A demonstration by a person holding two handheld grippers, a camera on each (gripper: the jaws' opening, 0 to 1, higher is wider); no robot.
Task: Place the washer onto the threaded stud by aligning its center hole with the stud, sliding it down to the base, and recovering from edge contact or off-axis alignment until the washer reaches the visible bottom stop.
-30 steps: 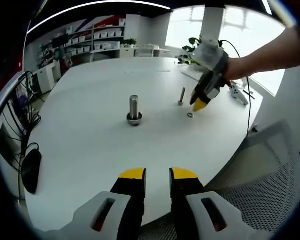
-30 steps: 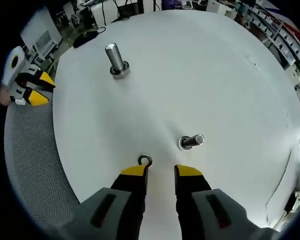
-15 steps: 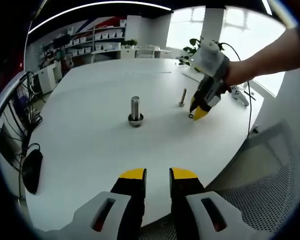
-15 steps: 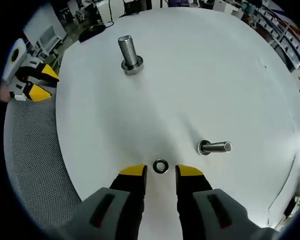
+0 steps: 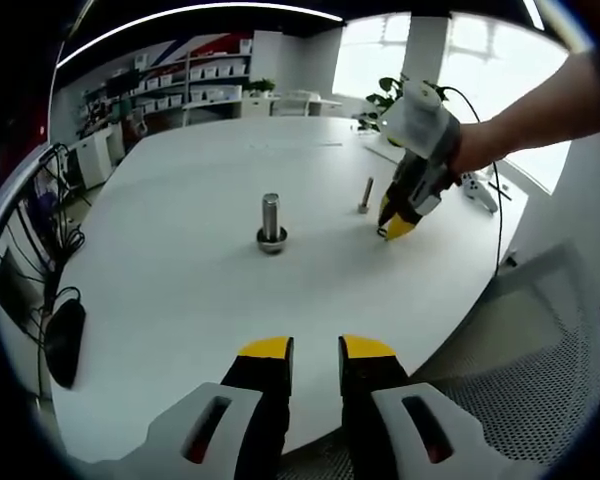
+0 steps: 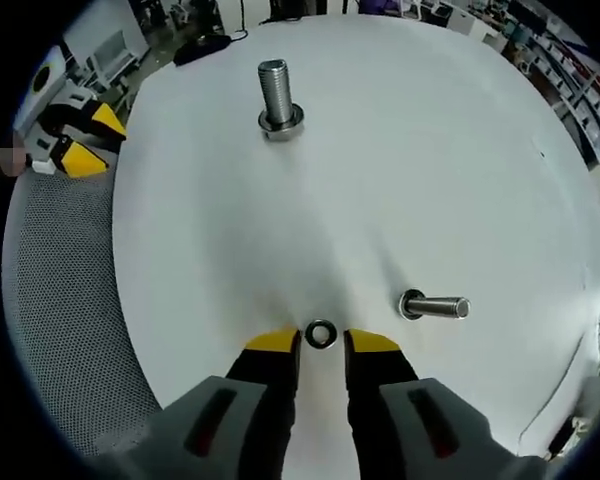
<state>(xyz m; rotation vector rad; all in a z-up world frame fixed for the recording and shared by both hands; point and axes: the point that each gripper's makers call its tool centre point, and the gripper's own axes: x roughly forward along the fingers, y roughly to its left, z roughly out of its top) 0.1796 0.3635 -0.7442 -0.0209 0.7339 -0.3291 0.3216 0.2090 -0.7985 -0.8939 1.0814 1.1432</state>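
Right now the washer (image 6: 321, 334) lies flat on the white table (image 6: 410, 150), btwn the yellow tips of the right gripper (image 6: 321, 341), jaws parted and not pinching it. Small stud (image 6: 435, 306) stands just to the right of those tips; big stud (image 6: 280, 98) w/ its base collar is well ahead, apart. Left gripper (image 5: 316, 348) hangs near the table edge, jaws apart, nothing held, big stud (image 5: 271, 224) far ahead of it.

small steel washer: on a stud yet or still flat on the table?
Flat on the white table: the small steel washer lies between the right hand-held gripper tips.
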